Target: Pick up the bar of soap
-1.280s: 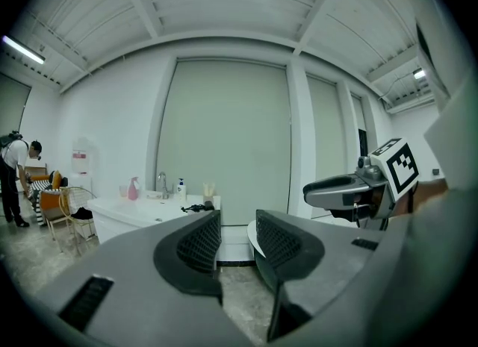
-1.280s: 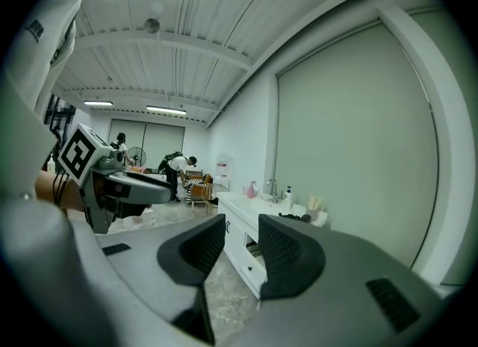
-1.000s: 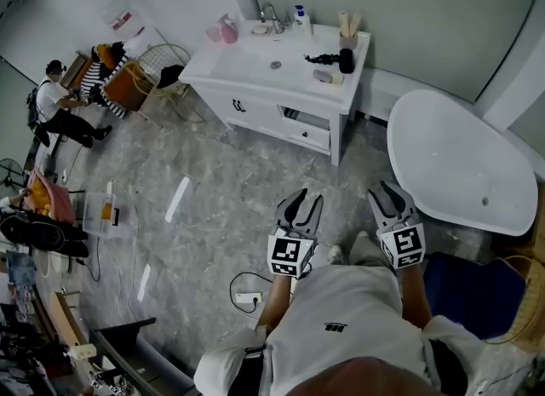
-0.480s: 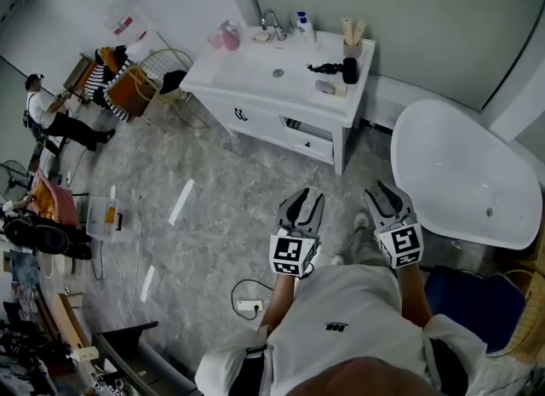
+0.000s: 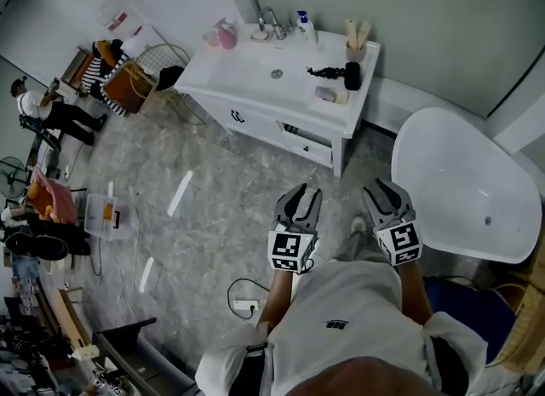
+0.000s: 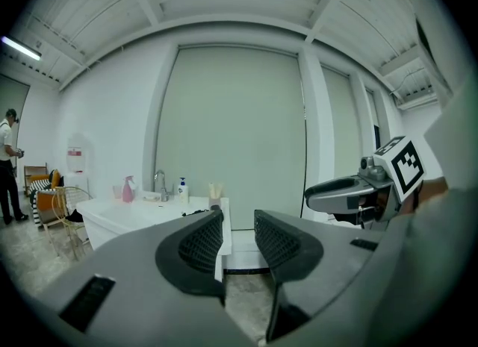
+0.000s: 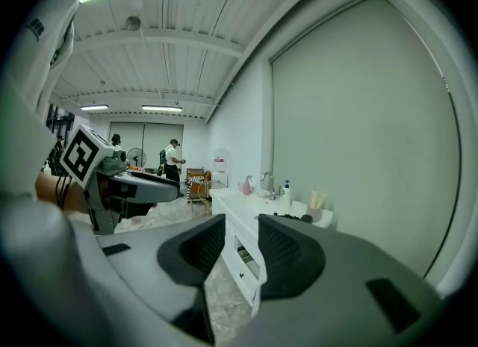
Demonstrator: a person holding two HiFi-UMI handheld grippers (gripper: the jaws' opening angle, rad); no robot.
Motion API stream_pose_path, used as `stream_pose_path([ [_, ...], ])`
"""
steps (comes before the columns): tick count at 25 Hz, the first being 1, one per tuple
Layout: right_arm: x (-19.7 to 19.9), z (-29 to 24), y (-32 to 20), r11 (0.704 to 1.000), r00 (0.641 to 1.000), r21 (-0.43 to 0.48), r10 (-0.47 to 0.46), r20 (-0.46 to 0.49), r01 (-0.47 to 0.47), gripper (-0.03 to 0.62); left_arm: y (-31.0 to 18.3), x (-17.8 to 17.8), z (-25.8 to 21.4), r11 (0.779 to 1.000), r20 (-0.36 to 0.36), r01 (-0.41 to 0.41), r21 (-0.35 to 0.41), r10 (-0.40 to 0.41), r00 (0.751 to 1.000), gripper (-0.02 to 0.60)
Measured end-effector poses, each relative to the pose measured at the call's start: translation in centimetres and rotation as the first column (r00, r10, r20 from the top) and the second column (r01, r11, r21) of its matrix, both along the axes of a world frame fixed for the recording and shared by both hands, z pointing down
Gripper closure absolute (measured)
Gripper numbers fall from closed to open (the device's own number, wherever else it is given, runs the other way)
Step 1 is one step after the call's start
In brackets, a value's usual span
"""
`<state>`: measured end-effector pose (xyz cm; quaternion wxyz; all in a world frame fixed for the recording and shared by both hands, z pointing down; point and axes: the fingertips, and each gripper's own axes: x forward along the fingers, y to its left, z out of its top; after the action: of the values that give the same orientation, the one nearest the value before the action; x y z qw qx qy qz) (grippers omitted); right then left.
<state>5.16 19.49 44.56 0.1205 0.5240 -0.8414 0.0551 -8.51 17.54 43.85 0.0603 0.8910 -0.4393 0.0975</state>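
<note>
A small pale pinkish bar, likely the soap (image 5: 324, 94), lies on the right part of the white vanity top (image 5: 247, 66), past the sink. Both grippers hang over the floor well short of the vanity, pointing toward it. My left gripper (image 5: 300, 201) (image 6: 239, 222) has just been closing its jaws; a narrow gap is left and nothing is between them. My right gripper (image 5: 385, 194) (image 7: 241, 226) also shows a narrow gap and holds nothing. The vanity (image 6: 127, 215) (image 7: 246, 211) appears ahead in both gripper views.
On the vanity stand a pink spray bottle (image 5: 226, 32), a faucet (image 5: 271, 20), a pump bottle (image 5: 301, 24), a cup of brushes (image 5: 353, 32) and a black item (image 5: 328, 71). A white bathtub (image 5: 460, 181) lies right. A power strip (image 5: 245, 305) lies on the floor. A person (image 5: 43, 113) stands far left.
Both grippers have come forward toward the vanity, keeping their places side by side. The left jaws have narrowed a little. The person at far left has walked further left.
</note>
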Motion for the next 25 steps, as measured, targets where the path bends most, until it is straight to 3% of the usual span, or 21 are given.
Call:
stream_pose_path([
  [15, 4.3, -0.4, -9.7, 0.994, 0.994, 0.003, -0.106, 0.039, 0.106, 0.445, -8.0, 4.1, -0.9, 0.994, 0.034, 0.112, 0.003, -0.112, 0.993, 0.437],
  [25, 7.4, 0.2, -14.7, 0.99, 0.987, 0.015, -0.139, 0.08, 0.139, 0.445, -12.3, 8.2, -1.6, 0.991, 0.066, 0.127, 0.029, -0.129, 0.989, 0.437],
])
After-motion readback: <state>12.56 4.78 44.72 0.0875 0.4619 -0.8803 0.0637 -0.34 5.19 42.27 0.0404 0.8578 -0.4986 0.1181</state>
